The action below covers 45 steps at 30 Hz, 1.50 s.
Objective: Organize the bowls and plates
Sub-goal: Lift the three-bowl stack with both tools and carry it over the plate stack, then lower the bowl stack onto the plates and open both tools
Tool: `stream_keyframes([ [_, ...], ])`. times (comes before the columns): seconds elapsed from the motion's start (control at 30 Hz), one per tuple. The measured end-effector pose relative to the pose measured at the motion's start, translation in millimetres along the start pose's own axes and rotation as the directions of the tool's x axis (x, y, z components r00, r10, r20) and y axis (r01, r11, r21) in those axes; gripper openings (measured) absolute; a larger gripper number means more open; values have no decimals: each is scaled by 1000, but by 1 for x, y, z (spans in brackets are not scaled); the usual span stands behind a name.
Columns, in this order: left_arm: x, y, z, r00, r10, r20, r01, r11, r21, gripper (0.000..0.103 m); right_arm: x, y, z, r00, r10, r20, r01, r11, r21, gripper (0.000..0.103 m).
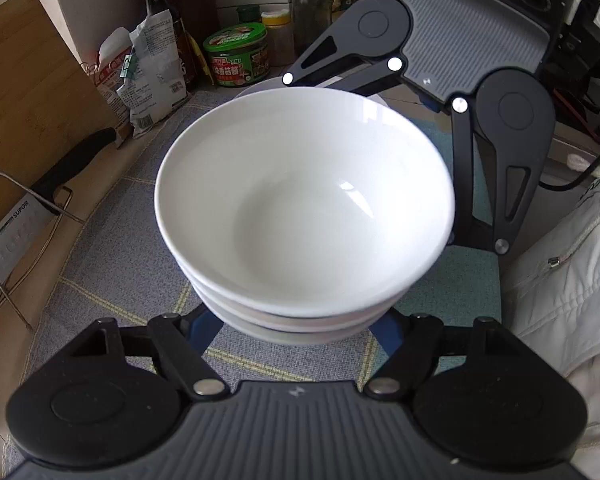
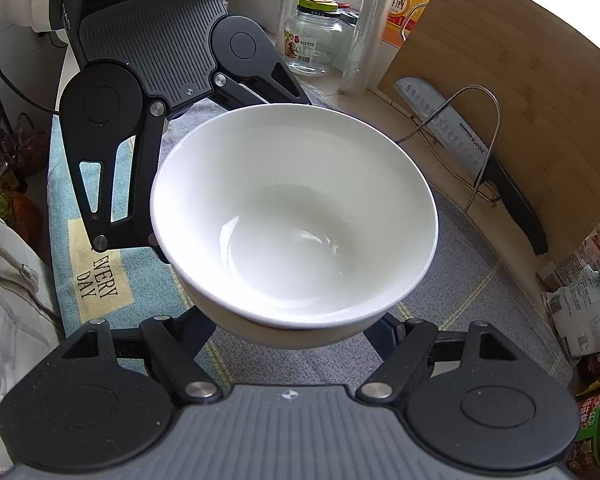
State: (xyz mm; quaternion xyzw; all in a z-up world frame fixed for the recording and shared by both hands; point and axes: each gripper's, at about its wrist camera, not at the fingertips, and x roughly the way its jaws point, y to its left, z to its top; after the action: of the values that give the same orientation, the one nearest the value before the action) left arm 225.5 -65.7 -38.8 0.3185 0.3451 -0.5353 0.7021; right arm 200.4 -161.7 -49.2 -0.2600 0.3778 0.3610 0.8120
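Three bowls: I count a nested stack point(image 1: 304, 216), white, seen as three rims from my left camera; the right camera shows only the top bowl clearly.
Left tool: my left tool point(image 1: 296, 330) has its fingers reaching under the near side of the stack. The tips are hidden by the bowls, so I cannot tell whether the pads press on it.
Right tool: my right tool point(image 2: 292, 332) does the same from the opposite side, fingers spread around the lower bowl wall, tips hidden, grip not readable either.
Where the stack is: between the two tools, which face each other across it, above the checked cloth point(image 1: 112, 248) on the desk. It looks lifted off the cloth, though the base is out of sight.
Plate: a white rim point(image 1: 260, 88) peeks out beyond the stack's far edge in the left view; I judge it a plate lying on the cloth.
Key relation: the stack sits dead centre ahead of both tools, neither hand nearer, its axis upright. The next move depends on both hands travelling together and level.
Risk: if one side lags, the stack tilts and the top bowl could slide.
Surroundings: knife point(image 2: 496, 176) and board point(image 2: 520, 92) stand to the right tool's far right, well apart.
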Motion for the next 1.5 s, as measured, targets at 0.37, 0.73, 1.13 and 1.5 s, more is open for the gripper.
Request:
stream_keyframes([
  [0.37,22,-10,61,999,2,32,-5,997,79,77,-39,-33,-39,997,-82,7,82,996,34,83],
  [0.73,73,-14,106,998,-28,57,19,990,141,77,-63,-74,-86,988,-149,-28,151,986,75,83],
  [1.13,115,-5,125,998,-54,22,51,990,134,77,-47,-107,-117,989,-129,-74,136,984,114,83],
  [1.5,126,7,126,998,-69,10,67,992,110,77,-39,-117,-121,991,-109,-82,118,986,122,83],
])
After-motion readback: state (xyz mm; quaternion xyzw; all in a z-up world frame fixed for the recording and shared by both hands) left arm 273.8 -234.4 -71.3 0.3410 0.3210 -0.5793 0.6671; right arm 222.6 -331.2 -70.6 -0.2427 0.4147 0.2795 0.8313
